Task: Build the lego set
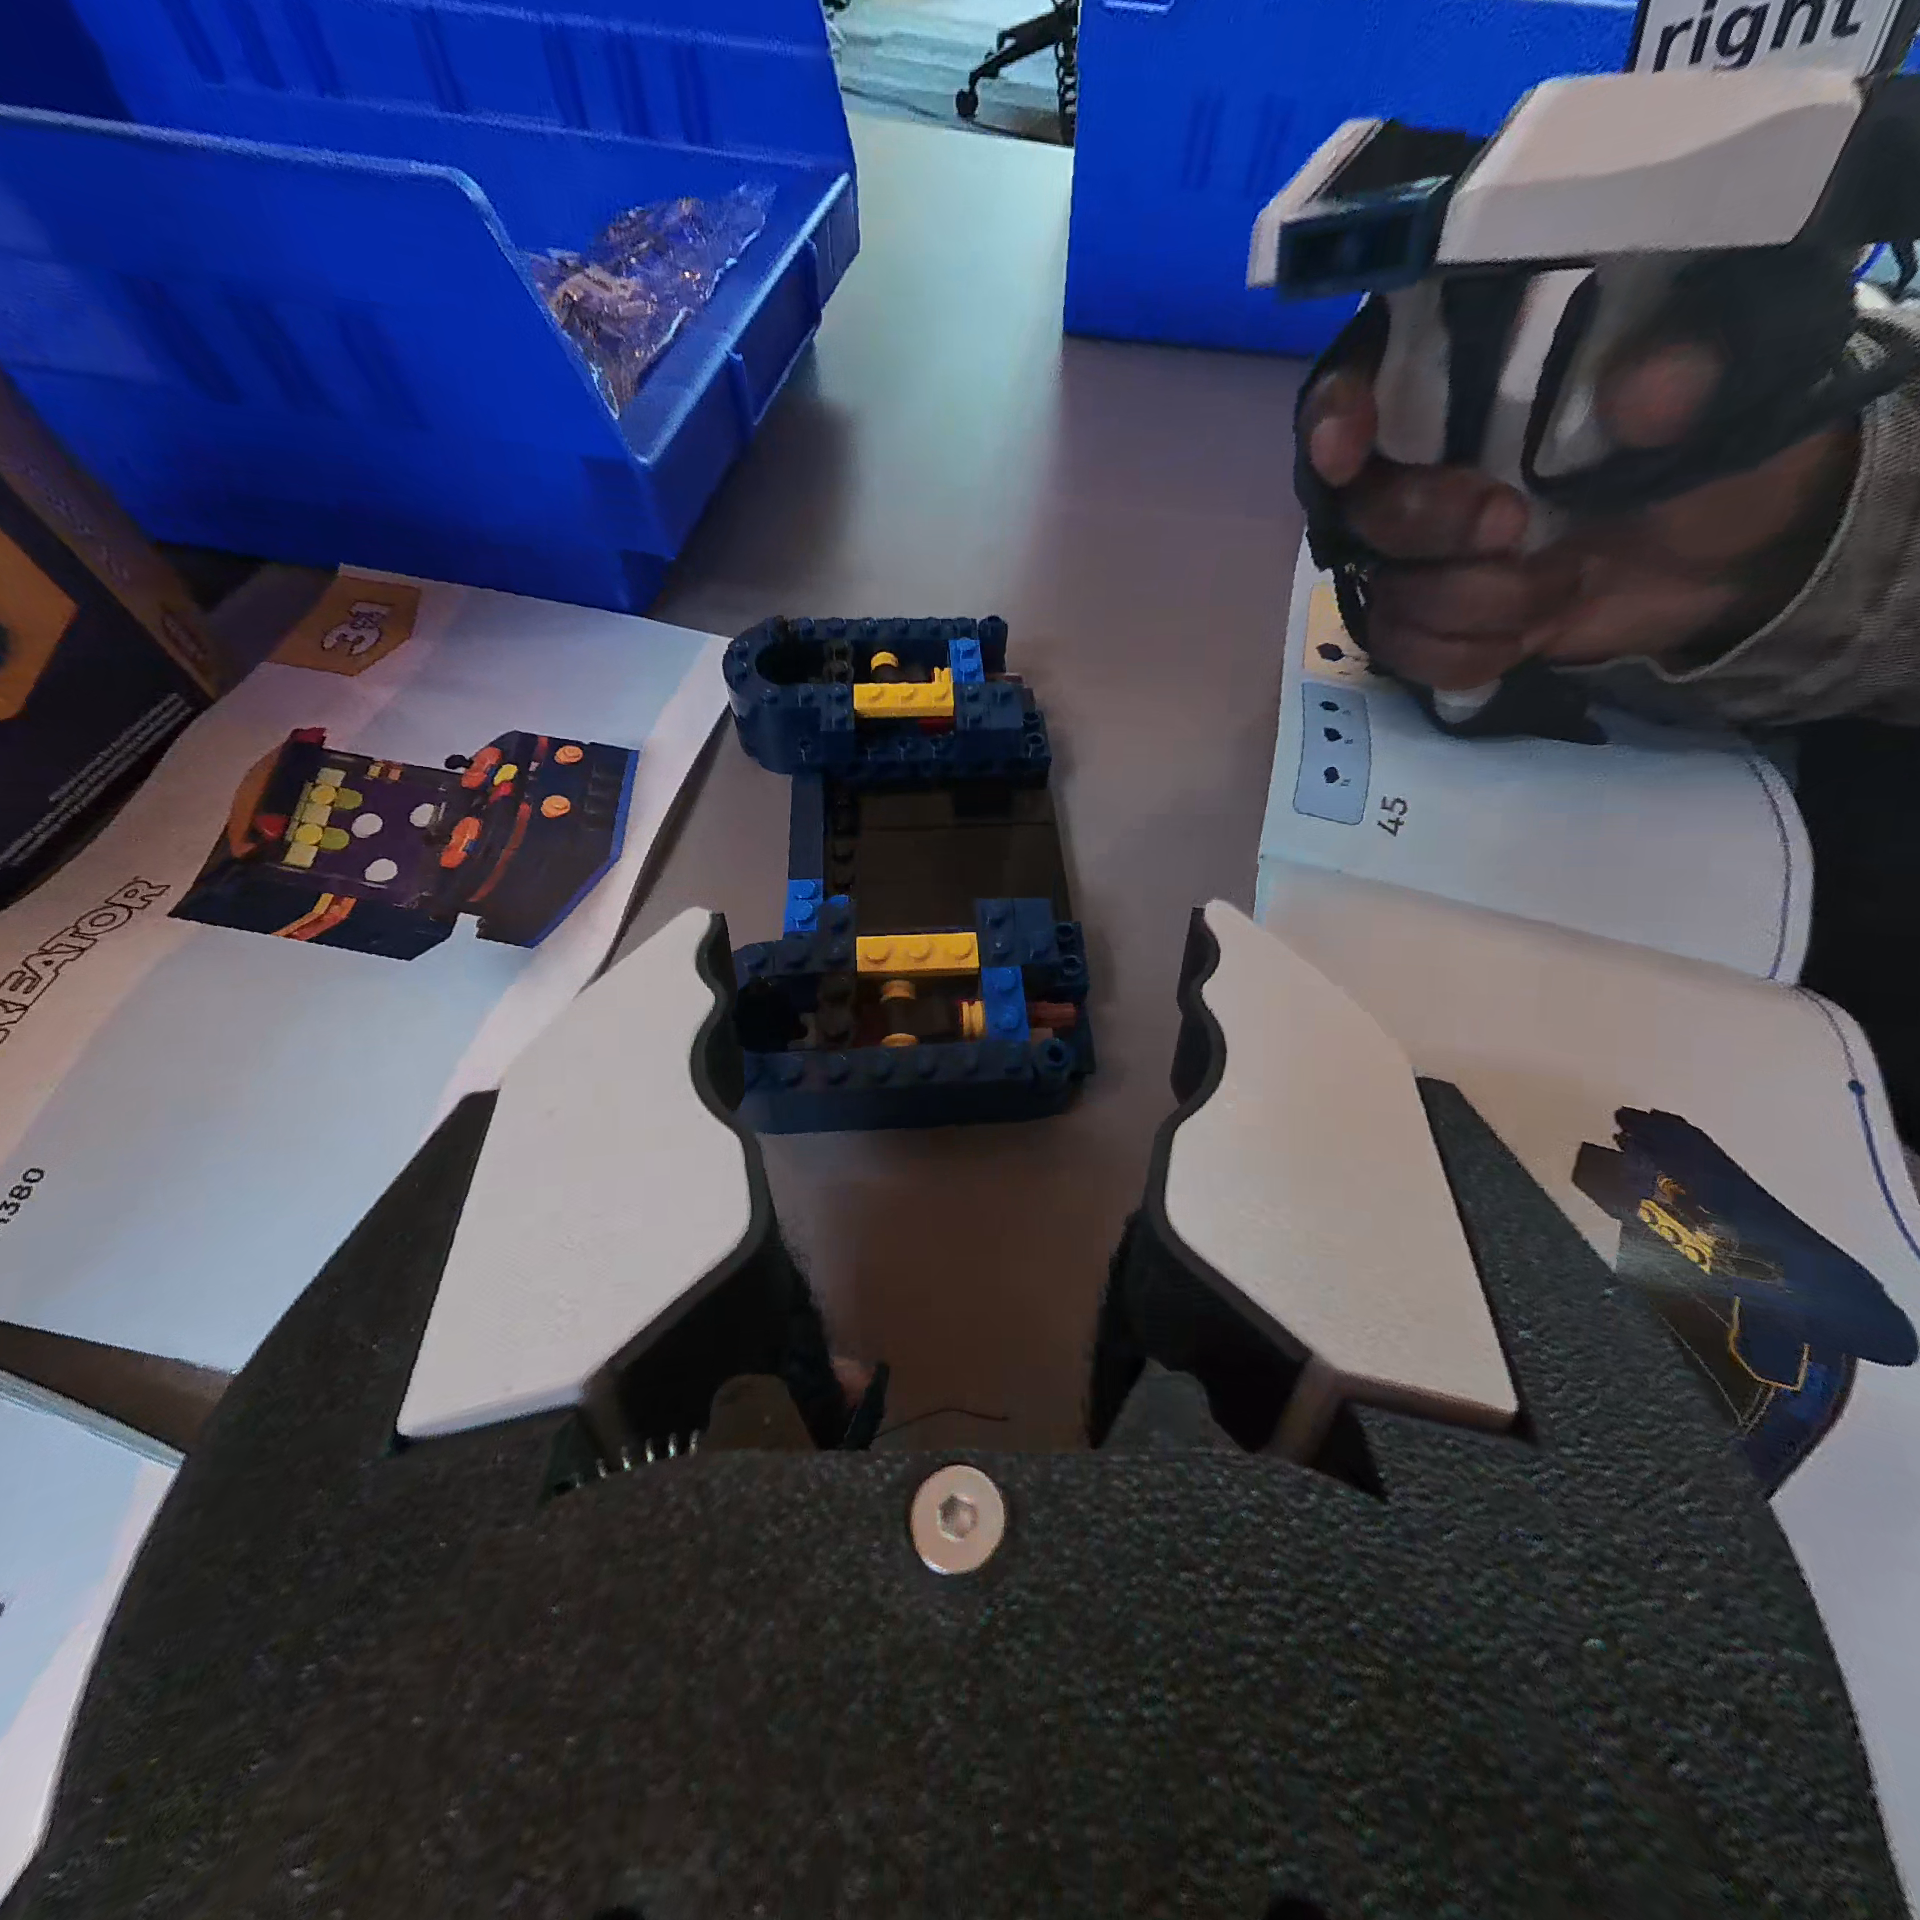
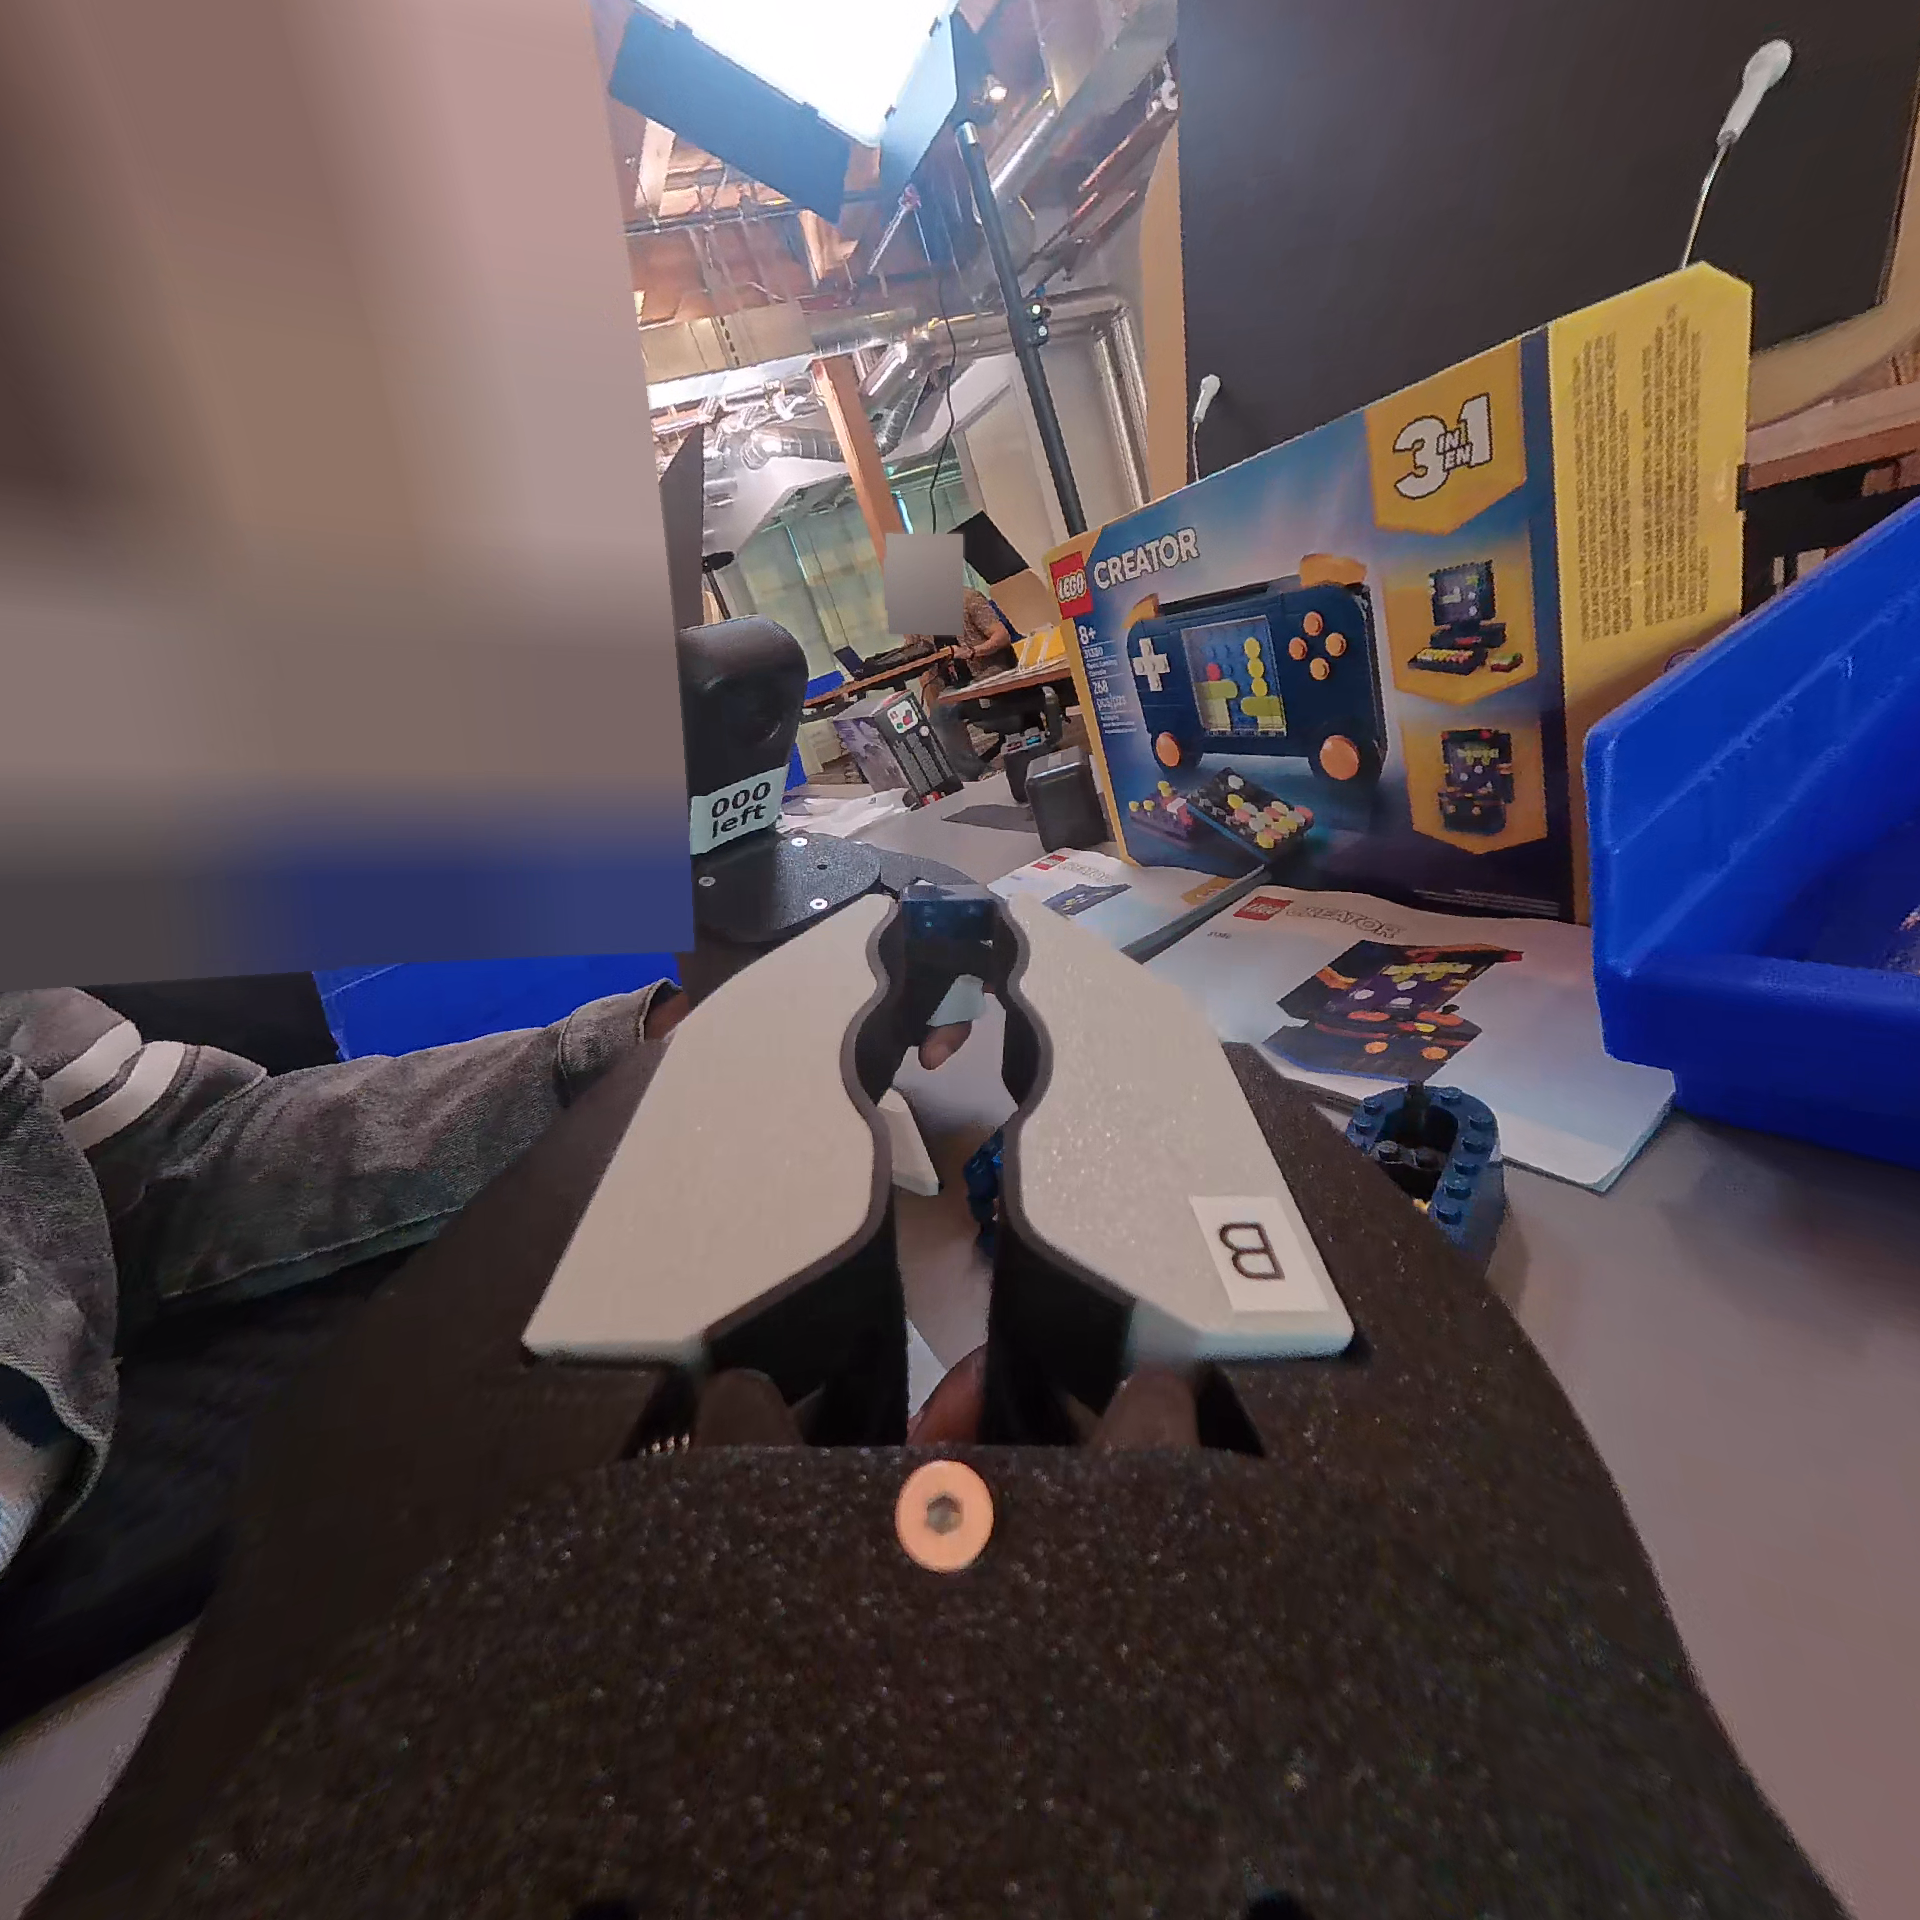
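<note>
A dark blue brick model (image 1: 914, 862) with yellow and bright blue pieces lies flat on the grey table (image 1: 935, 468). My left gripper (image 1: 961, 925) is open and straddles the model's near end. Its left pad (image 1: 717, 1018) is right at the model's side, and the right pad (image 1: 1195, 997) stands clear of it. My right gripper (image 2: 948, 920) is shut on a small dark blue brick (image 2: 943, 923) at its fingertips. It also shows in the left wrist view (image 1: 1351, 234), held up at the far right above the table. One end of the model shows in the right wrist view (image 2: 1423, 1143).
Blue bins stand at the back left (image 1: 416, 364), one holding a plastic bag of parts (image 1: 644, 270), and at the back right (image 1: 1195, 177). Instruction booklets lie left (image 1: 312, 831) and right (image 1: 1507, 883) of the model. The set's box (image 2: 1351, 644) stands behind. A hand (image 1: 1558, 540) holds the right gripper. There is about 10 centimeters between the tips of the two grippers.
</note>
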A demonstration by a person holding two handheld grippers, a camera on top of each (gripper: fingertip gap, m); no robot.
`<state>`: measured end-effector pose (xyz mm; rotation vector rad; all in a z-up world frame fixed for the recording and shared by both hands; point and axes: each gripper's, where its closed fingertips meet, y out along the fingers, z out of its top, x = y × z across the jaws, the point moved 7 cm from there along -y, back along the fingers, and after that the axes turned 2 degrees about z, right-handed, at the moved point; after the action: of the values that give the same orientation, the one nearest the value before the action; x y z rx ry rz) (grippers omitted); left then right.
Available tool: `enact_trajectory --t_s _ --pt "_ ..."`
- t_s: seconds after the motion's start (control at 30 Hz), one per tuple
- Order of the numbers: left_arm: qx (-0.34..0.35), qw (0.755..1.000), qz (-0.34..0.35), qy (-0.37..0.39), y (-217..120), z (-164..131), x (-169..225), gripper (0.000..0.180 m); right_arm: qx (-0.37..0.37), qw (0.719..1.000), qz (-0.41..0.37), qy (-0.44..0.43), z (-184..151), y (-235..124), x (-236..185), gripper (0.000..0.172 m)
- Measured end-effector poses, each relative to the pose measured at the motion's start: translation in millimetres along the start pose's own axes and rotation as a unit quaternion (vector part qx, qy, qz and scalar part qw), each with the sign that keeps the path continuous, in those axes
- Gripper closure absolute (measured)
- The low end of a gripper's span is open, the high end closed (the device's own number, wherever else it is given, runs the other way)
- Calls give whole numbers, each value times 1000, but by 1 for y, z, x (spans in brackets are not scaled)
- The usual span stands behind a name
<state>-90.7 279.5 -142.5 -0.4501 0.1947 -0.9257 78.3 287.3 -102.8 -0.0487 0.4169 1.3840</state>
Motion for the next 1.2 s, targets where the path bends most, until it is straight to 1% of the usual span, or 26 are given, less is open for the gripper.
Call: enact_trajectory --t_s 0.17,0.4,0.43,0.53,0.63,0.73,0.8,0.87,0.93,1.2 --pt "0 1000 2 -11 -1 0 -2 107 5 1000 -2 10 0 -1 2 156" --pt "-11 999 1 -43 -1 -3 -6 108 17 1000 -10 16 2 -3 4 156" --pt "-12 999 2 -41 0 -3 -6 107 18 1000 -10 16 2 -3 4 156" --pt "-16 999 18 -39 0 -4 -7 98 16 1000 -8 19 2 -3 4 156" --pt "-24 999 14 -36 2 -4 -6 90 14 1000 -7 17 1 -2 3 156" --pt "-59 997 20 -37 6 -9 -7 84 10 1000 -5 15 1 -2 3 156" --pt "-90 995 24 -33 9 -13 -6 84 9 1000 -5 12 1 -2 2 156" --pt "-105 994 26 -25 11 -15 -5 84 7 1000 -4 8 1 -1 2 156" --pt "-103 994 25 -21 11 -15 -4 85 4 1000 -3 6 0 -1 1 156" --pt "-88 995 -4 -52 4 -15 -5 96 1 1000 -4 0 0 -1 1 156"
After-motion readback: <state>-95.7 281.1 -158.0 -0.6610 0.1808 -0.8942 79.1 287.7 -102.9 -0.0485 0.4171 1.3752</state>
